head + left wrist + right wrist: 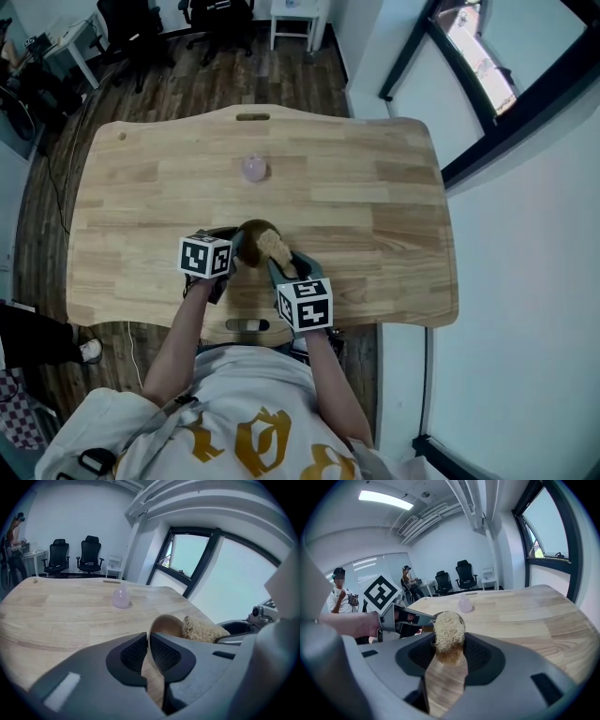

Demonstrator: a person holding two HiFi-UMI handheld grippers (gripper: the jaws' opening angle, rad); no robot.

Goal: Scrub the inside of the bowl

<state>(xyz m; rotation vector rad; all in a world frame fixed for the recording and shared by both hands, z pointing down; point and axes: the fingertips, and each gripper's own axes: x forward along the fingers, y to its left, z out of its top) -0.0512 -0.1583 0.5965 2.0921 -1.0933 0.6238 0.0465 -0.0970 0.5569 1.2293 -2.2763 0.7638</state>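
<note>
A small brown wooden bowl point(251, 231) stands near the front middle of the table. My left gripper point(234, 248) is shut on its rim; in the left gripper view the thin bowl wall point(164, 624) runs between the jaws point(148, 643). My right gripper point(282, 267) is shut on a tan fibrous scrubber point(275, 247), which lies over the bowl's opening. In the right gripper view the scrubber point(449, 629) fills the gap between the jaws point(449, 651) and hides most of the bowl, whose dark rim point(436, 614) shows just behind it.
A pale pink egg-shaped object point(254, 169) sits farther back on the light wooden table point(375, 187). Both grippers work close to the table's front edge. Office chairs point(75, 555) and people stand in the room beyond the far side. A window lies to the right.
</note>
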